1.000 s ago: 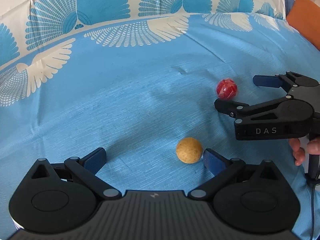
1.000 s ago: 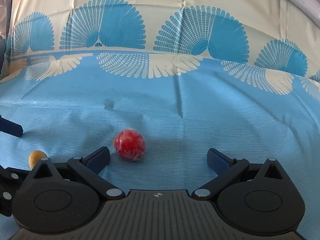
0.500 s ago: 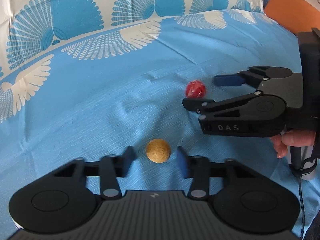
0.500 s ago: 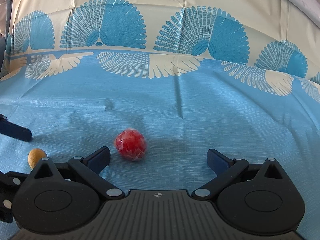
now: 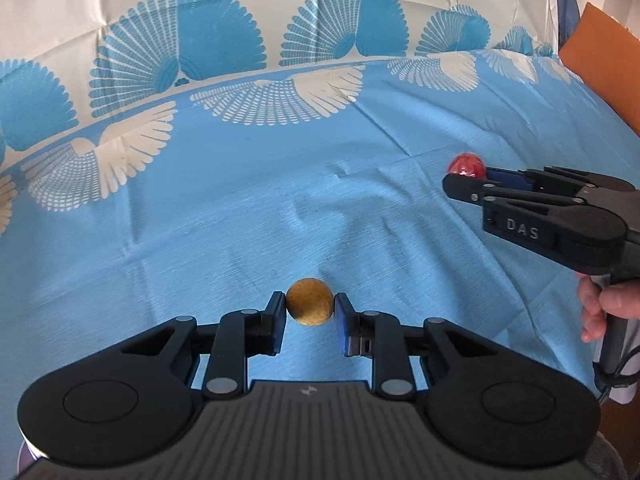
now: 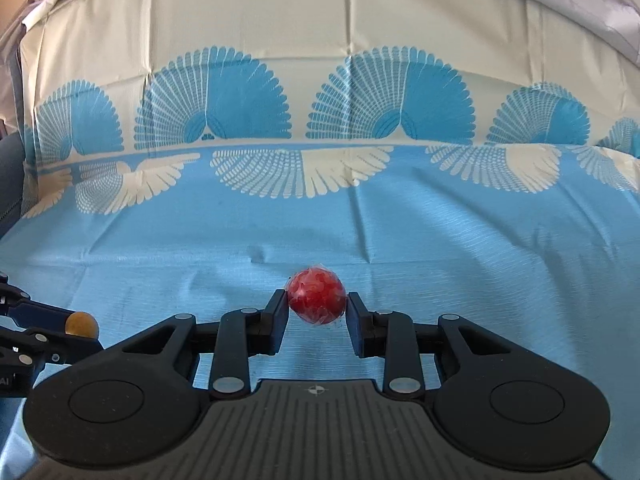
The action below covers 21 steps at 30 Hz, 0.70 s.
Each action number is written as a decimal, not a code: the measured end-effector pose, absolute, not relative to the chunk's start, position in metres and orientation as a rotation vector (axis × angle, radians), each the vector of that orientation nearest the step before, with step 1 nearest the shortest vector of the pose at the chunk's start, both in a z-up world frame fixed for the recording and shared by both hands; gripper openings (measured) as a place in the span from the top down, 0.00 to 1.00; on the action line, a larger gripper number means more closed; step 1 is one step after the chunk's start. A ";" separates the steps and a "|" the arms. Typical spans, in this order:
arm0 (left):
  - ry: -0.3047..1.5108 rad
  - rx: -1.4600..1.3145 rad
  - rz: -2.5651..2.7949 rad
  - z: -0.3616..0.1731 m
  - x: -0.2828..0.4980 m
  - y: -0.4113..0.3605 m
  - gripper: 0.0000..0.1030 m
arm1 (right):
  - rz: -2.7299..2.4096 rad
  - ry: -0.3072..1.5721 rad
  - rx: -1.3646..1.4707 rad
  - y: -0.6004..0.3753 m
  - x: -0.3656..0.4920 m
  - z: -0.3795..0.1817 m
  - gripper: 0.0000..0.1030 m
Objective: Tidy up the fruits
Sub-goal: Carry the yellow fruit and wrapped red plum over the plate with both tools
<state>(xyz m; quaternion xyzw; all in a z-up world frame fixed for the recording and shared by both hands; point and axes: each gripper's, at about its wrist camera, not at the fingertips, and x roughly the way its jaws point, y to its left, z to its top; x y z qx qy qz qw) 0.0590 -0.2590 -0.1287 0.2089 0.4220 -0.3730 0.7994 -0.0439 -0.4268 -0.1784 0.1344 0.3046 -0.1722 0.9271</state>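
Red fruit [image 6: 317, 300], tan fruit [image 5: 309, 301]

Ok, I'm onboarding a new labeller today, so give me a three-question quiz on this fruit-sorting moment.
1. True or false: the left gripper is shut on the yellow-brown fruit.
2. What does the right gripper hold? A) nothing B) the red fruit C) an orange cushion
3. Fill in: both fruits are seen against a blue ______ with a white wing pattern.

Key
1. True: its pads press the fruit on both sides.
2. B: the right gripper's jaws have just closed onto the red fruit.
3. Cloth.
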 end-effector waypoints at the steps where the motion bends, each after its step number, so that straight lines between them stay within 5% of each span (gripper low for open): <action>1: 0.915 0.447 -0.781 -0.120 0.056 -0.251 0.73 | -0.352 0.612 0.283 -0.422 -0.052 -0.167 0.68; 21: 0.970 0.306 -0.483 0.012 -0.064 0.006 0.73 | -0.043 0.570 0.264 -0.200 -0.201 -0.010 0.68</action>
